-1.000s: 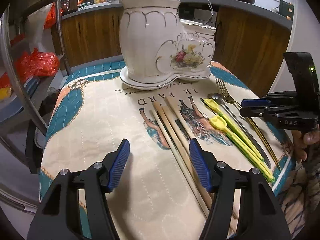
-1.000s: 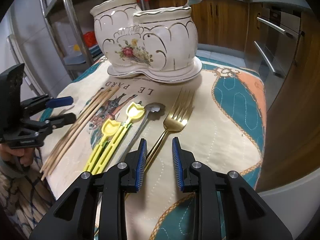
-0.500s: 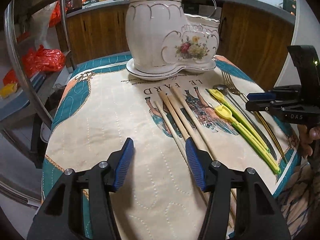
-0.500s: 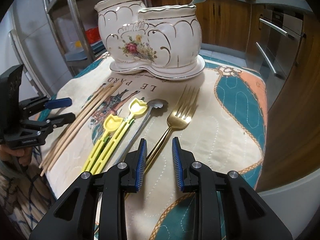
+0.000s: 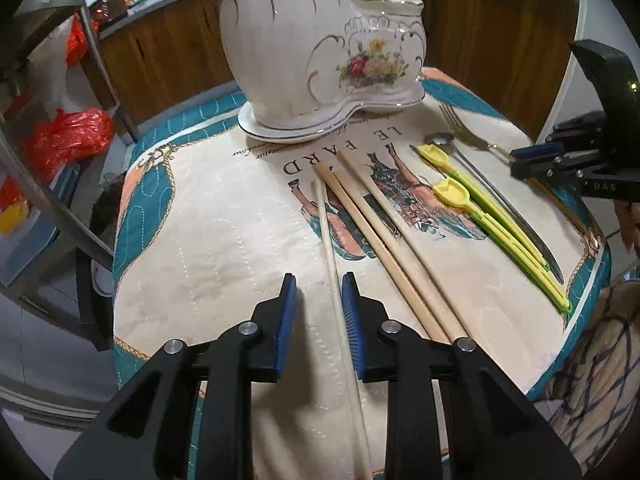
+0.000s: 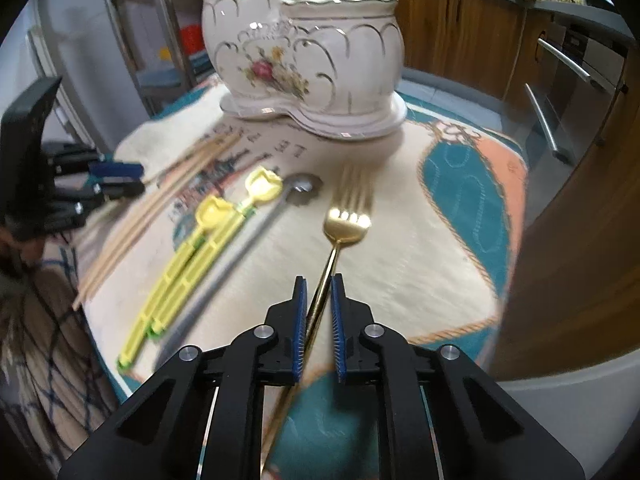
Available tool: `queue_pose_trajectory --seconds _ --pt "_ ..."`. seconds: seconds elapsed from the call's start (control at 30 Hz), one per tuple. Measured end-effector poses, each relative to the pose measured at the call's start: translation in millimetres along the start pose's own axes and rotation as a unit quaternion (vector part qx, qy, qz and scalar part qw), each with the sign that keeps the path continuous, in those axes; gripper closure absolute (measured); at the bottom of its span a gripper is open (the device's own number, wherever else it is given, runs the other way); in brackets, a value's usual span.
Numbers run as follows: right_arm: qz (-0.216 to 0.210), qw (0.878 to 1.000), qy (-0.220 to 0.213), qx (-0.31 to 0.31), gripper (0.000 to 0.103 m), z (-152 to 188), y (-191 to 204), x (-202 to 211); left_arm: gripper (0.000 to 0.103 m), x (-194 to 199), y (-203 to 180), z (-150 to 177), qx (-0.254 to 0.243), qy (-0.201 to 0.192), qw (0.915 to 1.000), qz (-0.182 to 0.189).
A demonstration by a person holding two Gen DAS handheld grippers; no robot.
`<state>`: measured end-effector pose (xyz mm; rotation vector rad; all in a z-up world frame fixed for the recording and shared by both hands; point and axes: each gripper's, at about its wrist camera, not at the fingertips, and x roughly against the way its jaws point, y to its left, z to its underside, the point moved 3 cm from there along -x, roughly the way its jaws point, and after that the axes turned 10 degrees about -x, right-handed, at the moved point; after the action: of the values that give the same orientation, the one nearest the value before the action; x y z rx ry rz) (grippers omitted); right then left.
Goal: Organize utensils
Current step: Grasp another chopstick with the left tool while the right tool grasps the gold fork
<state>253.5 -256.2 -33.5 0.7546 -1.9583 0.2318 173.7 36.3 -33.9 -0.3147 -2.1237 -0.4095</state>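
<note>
Utensils on quilted mat [image 5: 208, 240], near ceramic holder [image 5: 320, 52].
Pale chopstick [image 5: 332, 256] lies between left gripper [image 5: 318, 292] fingers, which stand apart, not touching it. Gold fork [image 6: 346, 216] handle passes between right gripper [image 6: 318, 298] fingers, narrowly parted, left pad touching; grip uncertain. Yellow spoons [image 6: 208, 240] left of fork.
</note>
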Motion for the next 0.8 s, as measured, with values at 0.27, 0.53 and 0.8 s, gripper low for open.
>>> queue_pose_trajectory --seconds 0.27,0.53,0.8 --pt "0.027 0.991 0.125 0.028 0.090 -16 -6 -7 0.077 -10 -2 -22 -0.083 0.127 0.9878 0.034" --pt "0.048 0.979 0.198 0.026 0.089 -31 -1 -21 0.077 -22 4 -36 -0.086 0.228 0.9673 0.071" --pt "0.051 0.981 0.183 0.022 0.093 -27 3 -18 0.095 -19 -6 -42 -0.094 0.228 0.9667 0.070"
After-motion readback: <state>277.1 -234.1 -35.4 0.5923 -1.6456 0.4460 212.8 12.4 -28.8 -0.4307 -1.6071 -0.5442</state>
